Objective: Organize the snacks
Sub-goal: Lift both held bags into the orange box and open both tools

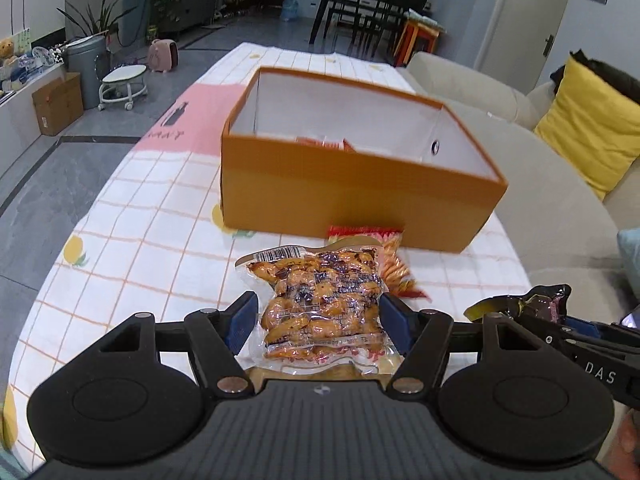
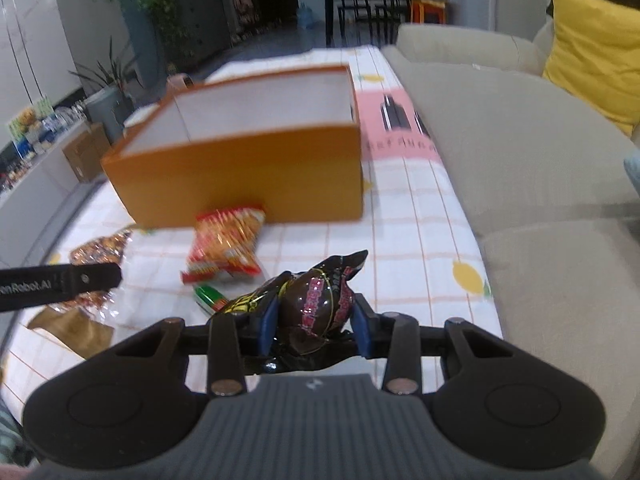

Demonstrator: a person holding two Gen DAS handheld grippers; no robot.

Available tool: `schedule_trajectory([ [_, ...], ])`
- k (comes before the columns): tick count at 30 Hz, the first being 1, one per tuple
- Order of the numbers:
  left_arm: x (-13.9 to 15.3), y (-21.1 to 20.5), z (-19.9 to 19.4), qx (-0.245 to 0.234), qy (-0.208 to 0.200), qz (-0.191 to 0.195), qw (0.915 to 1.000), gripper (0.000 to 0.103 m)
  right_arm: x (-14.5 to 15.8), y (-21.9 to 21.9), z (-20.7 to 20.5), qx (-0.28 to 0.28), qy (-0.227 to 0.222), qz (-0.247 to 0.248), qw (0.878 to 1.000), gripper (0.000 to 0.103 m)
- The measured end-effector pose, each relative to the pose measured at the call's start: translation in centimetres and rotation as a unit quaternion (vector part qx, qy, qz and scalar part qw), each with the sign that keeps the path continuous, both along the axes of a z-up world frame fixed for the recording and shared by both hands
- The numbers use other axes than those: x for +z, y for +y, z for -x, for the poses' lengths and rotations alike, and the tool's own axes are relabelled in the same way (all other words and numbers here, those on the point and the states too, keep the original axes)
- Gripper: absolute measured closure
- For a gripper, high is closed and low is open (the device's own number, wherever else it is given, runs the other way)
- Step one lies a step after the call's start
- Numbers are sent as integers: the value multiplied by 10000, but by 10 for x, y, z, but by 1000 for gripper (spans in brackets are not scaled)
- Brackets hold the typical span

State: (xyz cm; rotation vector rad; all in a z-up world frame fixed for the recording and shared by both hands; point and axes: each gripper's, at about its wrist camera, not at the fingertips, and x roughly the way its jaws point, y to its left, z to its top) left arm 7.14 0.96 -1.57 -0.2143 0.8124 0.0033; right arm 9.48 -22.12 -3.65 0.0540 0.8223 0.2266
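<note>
I have my left gripper [image 1: 318, 322] pinching the vacuum-packed snack [image 1: 320, 300] and my right gripper [image 2: 316, 320] pinching the dark wrapped snack [image 2: 316, 308] — the orange box [image 1: 352, 192] lies straight ahead of both, its open top facing up.

Checked tablecloth [image 1: 160, 208] under orange box [image 1: 340, 204], red snack bag [image 2: 224, 244], perhaps green packet [image 2: 210, 296].

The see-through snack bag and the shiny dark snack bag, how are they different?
The see-through snack bag shows its orange-brown pieces inside; the shiny dark snack bag hides its contents behind a brown wrapper with pink print. The see-through one looks flat and vacuum-packed; the dark one is puffed and crinkled. The left gripper holds the first, the right gripper the second. Both are outside the orange box.
</note>
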Motion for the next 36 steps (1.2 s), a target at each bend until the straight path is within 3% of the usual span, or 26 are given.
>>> schedule_trajectory([
  [6,25,9,-25,-40,-201,75,9998,27,22,6,-19,140,-250,-61,9996,66],
  [13,52,22,-75,-305,-340,22,9990,27,51,18,-68,420,-434,-145,9981,66],
  [18,62,31,-118,-447,-208,-51,9988,27,66,29,-113,669,-330,-272,9968,66],
  [23,54,35,-161,-576,136,-138,9981,27,67,49,-158,816,-275,-26,9963,66],
  [29,36,17,-208,-1165,478,-1067,9863,27,48,64,-207,953,78,349,9948,66],
  [36,0,-5,-254,-1582,1086,-2391,9518,27,23,71,-259,942,498,557,9927,66],
])
